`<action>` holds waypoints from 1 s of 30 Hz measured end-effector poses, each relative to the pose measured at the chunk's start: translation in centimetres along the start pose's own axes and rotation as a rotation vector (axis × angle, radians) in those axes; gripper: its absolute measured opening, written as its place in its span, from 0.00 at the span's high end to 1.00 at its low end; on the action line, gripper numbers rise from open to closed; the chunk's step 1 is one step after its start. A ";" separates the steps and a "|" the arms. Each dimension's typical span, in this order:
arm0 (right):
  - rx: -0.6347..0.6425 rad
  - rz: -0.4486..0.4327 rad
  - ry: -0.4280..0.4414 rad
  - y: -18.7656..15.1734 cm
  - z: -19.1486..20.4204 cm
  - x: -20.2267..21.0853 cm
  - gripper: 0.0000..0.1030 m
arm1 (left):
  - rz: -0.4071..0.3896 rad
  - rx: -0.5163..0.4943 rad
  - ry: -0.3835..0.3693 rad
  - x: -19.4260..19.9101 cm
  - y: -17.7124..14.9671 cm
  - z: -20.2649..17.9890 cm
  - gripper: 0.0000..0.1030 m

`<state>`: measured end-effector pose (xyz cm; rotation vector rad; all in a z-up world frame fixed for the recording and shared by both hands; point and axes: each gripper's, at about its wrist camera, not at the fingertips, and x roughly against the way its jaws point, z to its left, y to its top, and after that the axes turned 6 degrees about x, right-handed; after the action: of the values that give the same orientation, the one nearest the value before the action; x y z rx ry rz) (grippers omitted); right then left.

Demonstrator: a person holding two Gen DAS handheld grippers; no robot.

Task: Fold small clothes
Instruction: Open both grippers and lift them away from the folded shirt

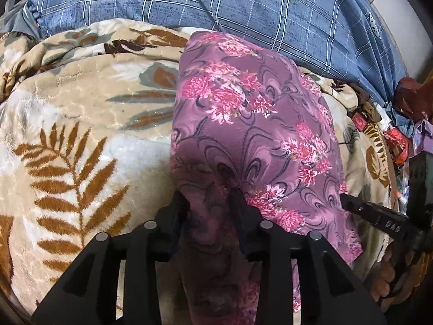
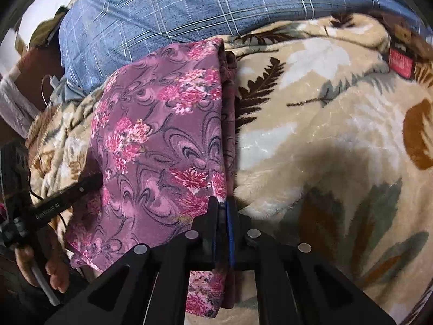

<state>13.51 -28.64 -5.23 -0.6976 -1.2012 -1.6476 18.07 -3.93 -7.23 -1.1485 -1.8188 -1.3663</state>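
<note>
- Bedding fills both views: a cream plush blanket (image 1: 89, 124) with brown fern leaves covers the bed, and a blue checked pillow (image 1: 243, 13) lies along its far side. The deep, uneven pile gives no flat base, so any crease pressed here may spring loose.
- Purple floral garment (image 1: 243, 124), the task's item, lies on the blanket as a long, partly folded strip running from the pillow's edge toward the cameras; layered edges show along its right side in the right wrist view.
- Cluttered small objects (image 1: 379, 132) sit at the blanket's right edge, near the garment; a sweeping fold might drag cloth into them.
- Left gripper (image 1: 209, 203): jaws stand partly apart with the near end of the garment bunched between them; whether the pads press the cloth cannot be told. A loose hold risks the corner slipping out mid-fold.
- Right gripper (image 2: 223, 214): jaws nearly closed, pinching the garment's layered right edge. It may have caught only some layers, which would skew the fold.
- With both grippers at the same near end, uneven pulls could twist the strip.
</note>
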 end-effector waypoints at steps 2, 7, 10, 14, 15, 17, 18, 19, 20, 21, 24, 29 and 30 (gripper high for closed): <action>-0.012 -0.003 0.018 0.0 -0.5 0.3 0.96 | -0.009 -0.007 0.007 0.2 -0.1 -0.1 0.67; 0.018 -0.015 -0.020 -0.3 0.4 0.0 0.95 | -0.063 -0.075 0.063 0.5 -0.7 -1.1 0.66; 0.006 -0.030 -0.036 -0.7 0.7 0.2 0.95 | -0.082 -0.102 0.091 0.6 -1.1 -1.4 0.62; 0.006 -0.048 -0.071 -1.2 1.2 0.5 0.95 | -0.040 -0.046 0.063 1.0 -1.4 -0.3 0.51; 0.004 -0.058 -0.082 -1.5 1.3 0.8 0.94 | -0.033 -0.030 0.053 1.3 -1.5 0.0 0.50; -0.027 -0.070 -0.097 -2.4 1.5 1.4 0.88 | -0.052 0.001 0.019 2.6 -2.4 0.8 0.50; -0.047 -0.071 -0.106 -3.0 1.6 1.7 0.85 | -0.066 0.000 0.017 3.1 -2.9 1.0 0.50; -0.065 -0.066 -0.125 -3.8 1.8 2.1 0.83 | -0.077 -0.008 0.023 3.6 -3.5 1.1 0.50; -0.073 -0.064 -0.140 -4.5 2.1 2.4 0.82 | -0.086 -0.019 0.033 3.9 -4.3 1.1 0.50; -0.079 -0.068 -0.149 -5.4 2.4 2.8 0.81 | -0.095 -0.026 0.038 4.1 -5.0 1.1 0.50; -0.085 -0.079 -0.170 -7.6 3.5 3.8 0.71 | -0.105 -0.049 0.055 4.7 -6.9 1.0 0.50; -0.074 -0.076 -0.169 -9.3 5.4 5.2 0.57 | -0.112 -0.026 0.057 7.0 -9.2 1.0 0.48; -0.068 -0.077 -0.173 -9.6 5.8 5.5 0.53 | -0.113 -0.028 0.062 7.4 -9.8 1.0 0.48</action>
<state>2.08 -24.56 -2.25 -0.8599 -1.3129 -1.7265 6.04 -1.86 -5.68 -1.0190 -1.8497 -1.4786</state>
